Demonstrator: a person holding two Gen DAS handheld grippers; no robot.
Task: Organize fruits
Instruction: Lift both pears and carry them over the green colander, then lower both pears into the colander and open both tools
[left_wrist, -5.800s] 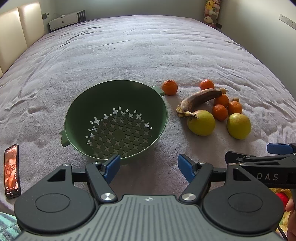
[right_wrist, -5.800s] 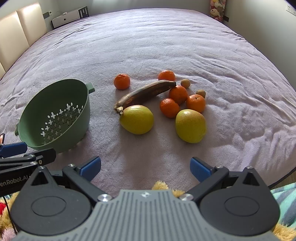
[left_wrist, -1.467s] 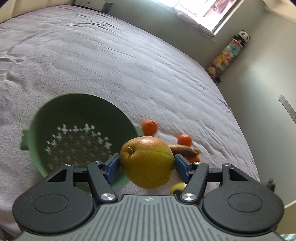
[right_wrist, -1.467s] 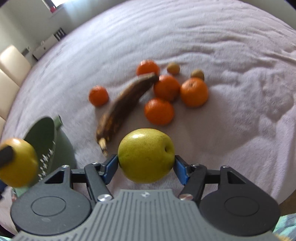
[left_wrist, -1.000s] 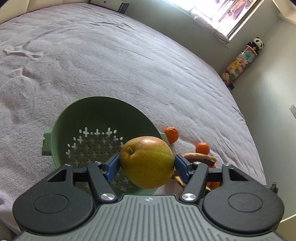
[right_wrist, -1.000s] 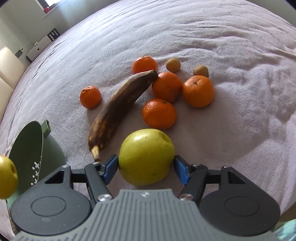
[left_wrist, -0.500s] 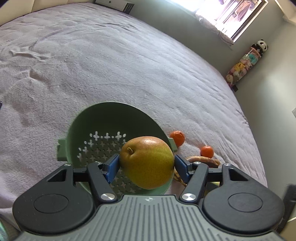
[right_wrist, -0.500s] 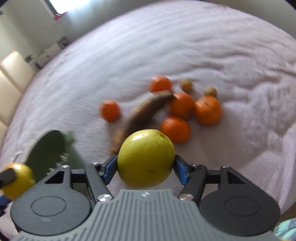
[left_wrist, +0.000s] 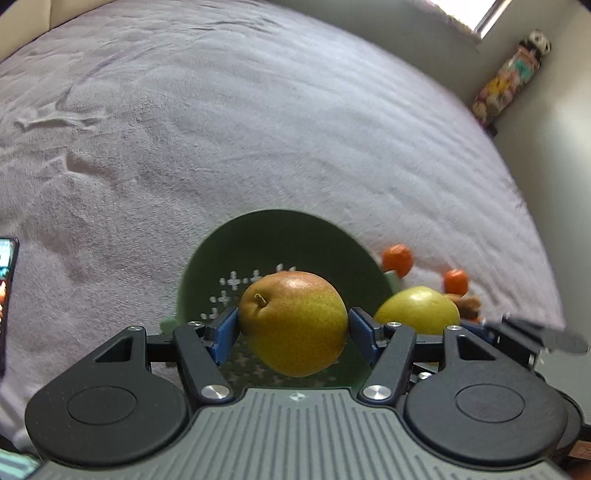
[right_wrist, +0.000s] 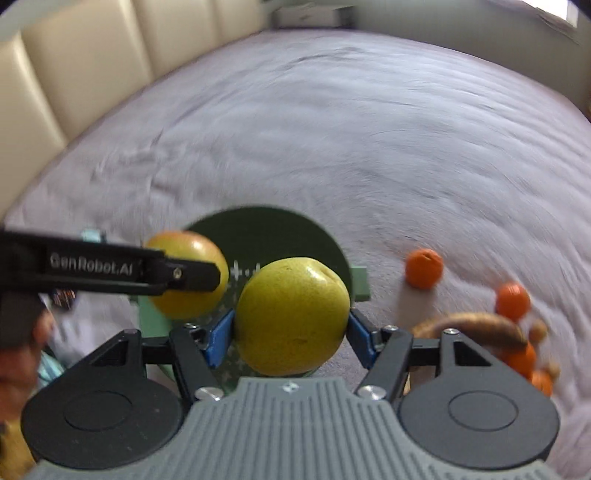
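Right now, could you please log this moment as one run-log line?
left gripper: shut on russet pear | right gripper: shut on green pear | both over colander | colander: empty

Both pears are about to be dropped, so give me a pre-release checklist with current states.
1. Left gripper shut on the russet pear: ok.
2. Right gripper shut on the green pear: ok.
3. Russet pear in front of the colander opening: ok.
4. Green pear over the opening: cannot tell; it covers the near rim.
5. Room for both pears: ok, no fruit shows inside.
6. Gap between grippers: cannot tell; they are close.
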